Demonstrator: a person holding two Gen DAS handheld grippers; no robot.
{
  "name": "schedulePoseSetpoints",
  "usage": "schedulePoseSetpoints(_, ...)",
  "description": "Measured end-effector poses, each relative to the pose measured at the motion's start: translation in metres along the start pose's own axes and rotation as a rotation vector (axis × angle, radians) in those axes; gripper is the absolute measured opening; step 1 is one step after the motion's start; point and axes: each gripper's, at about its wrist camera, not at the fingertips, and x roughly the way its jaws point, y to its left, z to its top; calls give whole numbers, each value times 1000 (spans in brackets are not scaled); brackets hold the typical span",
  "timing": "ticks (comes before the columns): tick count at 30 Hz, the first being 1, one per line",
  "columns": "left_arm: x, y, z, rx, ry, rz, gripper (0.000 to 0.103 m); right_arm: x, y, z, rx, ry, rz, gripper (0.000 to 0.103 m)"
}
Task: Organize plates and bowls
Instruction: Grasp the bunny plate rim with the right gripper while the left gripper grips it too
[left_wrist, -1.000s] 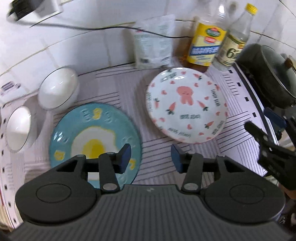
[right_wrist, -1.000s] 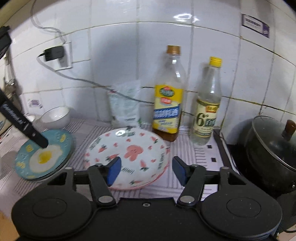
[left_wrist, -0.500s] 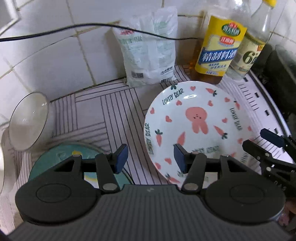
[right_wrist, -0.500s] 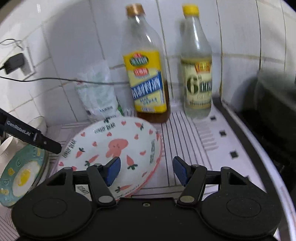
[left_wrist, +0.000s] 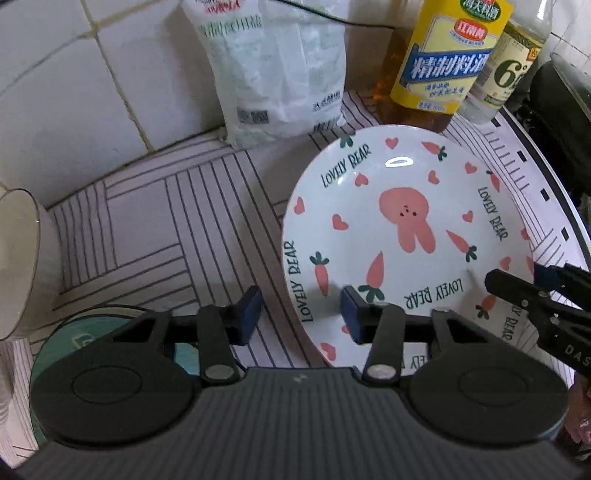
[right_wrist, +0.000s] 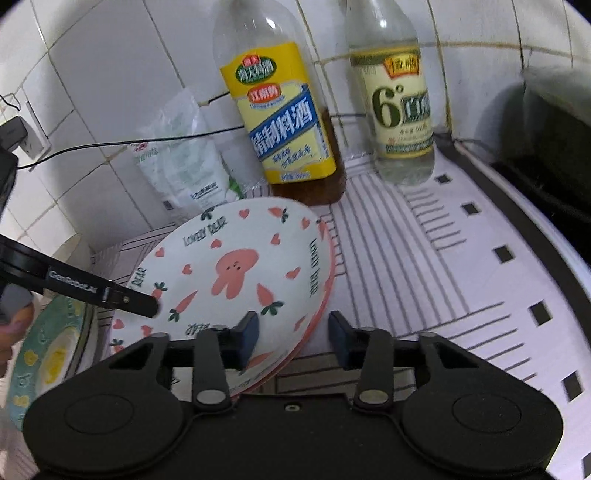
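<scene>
A white plate with a pink rabbit and carrots (left_wrist: 399, 229) lies on the striped mat; it also shows in the right wrist view (right_wrist: 236, 269). My left gripper (left_wrist: 301, 314) is open, its jaws straddling the plate's left rim. My right gripper (right_wrist: 293, 338) is open, its jaws straddling the plate's right rim. A blue plate with a fried-egg print (right_wrist: 44, 358) lies to the left, partly under my left gripper (left_wrist: 85, 332). A white bowl (left_wrist: 18, 266) stands at the far left.
A yellow-labelled bottle (right_wrist: 284, 122), a clear bottle (right_wrist: 402, 110) and a white bag (left_wrist: 273, 66) stand against the tiled wall behind the plate. A dark pot (left_wrist: 565, 107) is at the right. A black cable (right_wrist: 147, 142) runs along the wall.
Both grippers have moved in and down toward the rabbit plate, from opposite sides. Their jaws now sit around its rim. The fried-egg plate has slid out of the left view.
</scene>
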Motion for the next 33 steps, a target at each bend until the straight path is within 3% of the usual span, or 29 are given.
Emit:
schedulePoseSetpoints(5,2,1,1,-29,-2,-43,29,4,16,-3,-28,38,-27,41)
schedulePoseSetpoints(10,3,3,4,-60,-4,-48,28,6,2,-8,87,-20,1,39)
schedulePoseSetpoints(11,3,3,4,-71,-4,-50,28,7,-1,-8,109,-32,6,36)
schedulePoseSetpoints(12,3,3,4,-68,0,-48,27,8,-2,-8,117,-39,-10,23)
schedulePoseSetpoints(16,-11,-9,1,50,-5,-36,27,7,-8,-7,177,-47,-25,21)
schedulePoseSetpoints(33,-107,-1,-46,-41,-102,-39,26,-52,22,10,13,-47,101,22)
